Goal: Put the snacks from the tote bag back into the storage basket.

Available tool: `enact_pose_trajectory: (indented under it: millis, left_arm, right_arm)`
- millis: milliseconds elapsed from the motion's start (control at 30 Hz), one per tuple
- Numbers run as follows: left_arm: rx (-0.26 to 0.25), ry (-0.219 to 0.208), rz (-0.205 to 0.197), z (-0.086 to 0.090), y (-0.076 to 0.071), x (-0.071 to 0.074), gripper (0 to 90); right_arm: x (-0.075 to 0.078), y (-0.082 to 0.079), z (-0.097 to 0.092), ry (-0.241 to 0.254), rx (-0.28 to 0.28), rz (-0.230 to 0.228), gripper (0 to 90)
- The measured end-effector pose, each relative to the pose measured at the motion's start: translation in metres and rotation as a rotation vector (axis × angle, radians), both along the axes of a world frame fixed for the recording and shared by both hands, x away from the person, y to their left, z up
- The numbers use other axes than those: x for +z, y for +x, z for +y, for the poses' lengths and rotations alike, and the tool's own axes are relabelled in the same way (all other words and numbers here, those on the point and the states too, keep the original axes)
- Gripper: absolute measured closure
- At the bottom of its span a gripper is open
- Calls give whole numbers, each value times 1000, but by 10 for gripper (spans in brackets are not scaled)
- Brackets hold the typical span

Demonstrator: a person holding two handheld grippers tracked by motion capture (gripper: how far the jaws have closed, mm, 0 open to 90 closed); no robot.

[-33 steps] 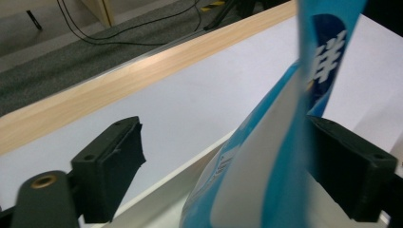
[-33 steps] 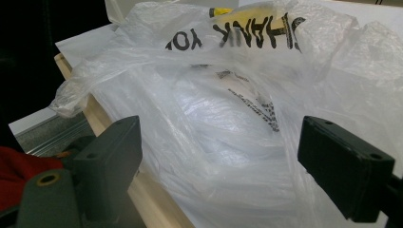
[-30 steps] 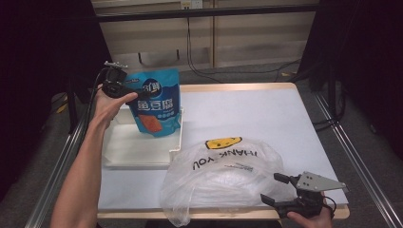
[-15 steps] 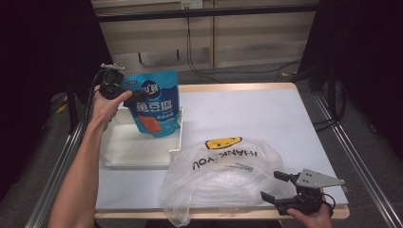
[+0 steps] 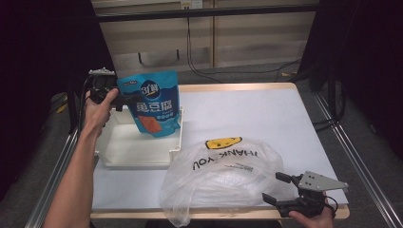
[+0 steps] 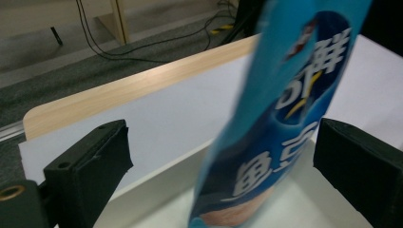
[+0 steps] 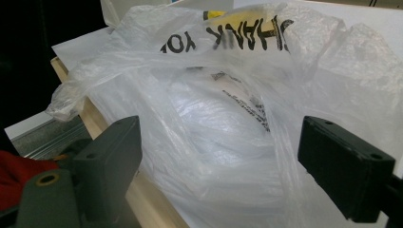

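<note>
A white tabletop [image 5: 266, 114] with a pale wooden edge fills the middle of the high view. Behind it, at the top, stands a light slatted wall [image 5: 247, 33] with black cables [image 5: 237, 71] trailing across grey carpet [image 5: 214, 76]. Both sides are dark.

Lab recording rig: metal frame rails [image 5: 52, 175], dark surround, white-topped table [image 5: 247, 118].

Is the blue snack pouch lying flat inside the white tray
No, the blue snack pouch stands upright at the white tray.
</note>
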State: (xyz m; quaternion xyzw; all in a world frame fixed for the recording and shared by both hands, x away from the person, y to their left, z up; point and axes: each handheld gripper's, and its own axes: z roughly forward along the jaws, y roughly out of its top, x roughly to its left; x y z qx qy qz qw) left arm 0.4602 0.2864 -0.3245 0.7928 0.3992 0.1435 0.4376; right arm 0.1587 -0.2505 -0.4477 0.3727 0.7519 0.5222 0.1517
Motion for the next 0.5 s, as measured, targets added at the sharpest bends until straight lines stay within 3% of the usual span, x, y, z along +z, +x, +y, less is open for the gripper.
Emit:
enact_pose_trajectory:
  millis: [100,167,300,500]
  left_arm:
    - [-26,-50,-24,3,-12,1,46]
    - [-38,-19,-44,5,-19,3,43]
    - [-40,-28,-72,9,-32,4,43]
    - [-42,5,-98,8,-49,5,43]
  right_arm:
    - [1,-1,1,-4,-1,-5,145]
    - [1,0,2,-6,-3,-9,144]
    - [1,3,1,-6,-20,-6,127]
    - [1,4,-2,-3,-38,-14,127]
